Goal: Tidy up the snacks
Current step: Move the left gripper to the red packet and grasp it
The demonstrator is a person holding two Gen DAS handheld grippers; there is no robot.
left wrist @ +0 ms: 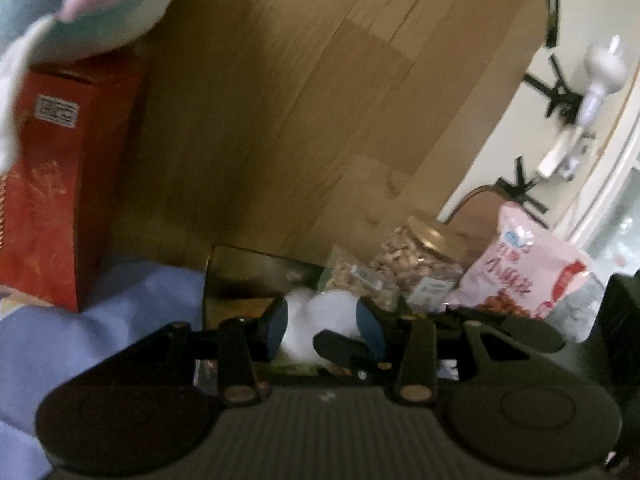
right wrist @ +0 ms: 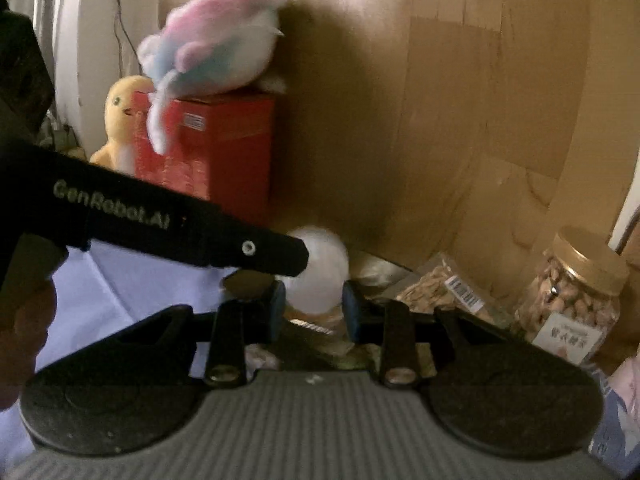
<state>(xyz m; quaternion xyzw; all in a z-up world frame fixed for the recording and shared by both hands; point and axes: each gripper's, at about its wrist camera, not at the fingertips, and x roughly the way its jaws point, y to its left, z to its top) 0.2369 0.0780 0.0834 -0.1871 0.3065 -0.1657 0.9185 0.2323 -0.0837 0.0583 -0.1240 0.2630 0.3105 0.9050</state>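
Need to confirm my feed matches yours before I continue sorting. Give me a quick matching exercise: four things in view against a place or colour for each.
Things:
1. nut jar
2. pastel plush
3. yellow chick toy
4. snack bag

Descriptions:
A. lying on top of the red box
B. pink with red print
C. gold lid
D. standing left of the red box

Pairs: 1-C, 2-A, 3-D, 4-B

Both fisheye views are looking dim and blurred, their edges bending and darkening, with deep shadow lying across the wooden panel (right wrist: 400,120).
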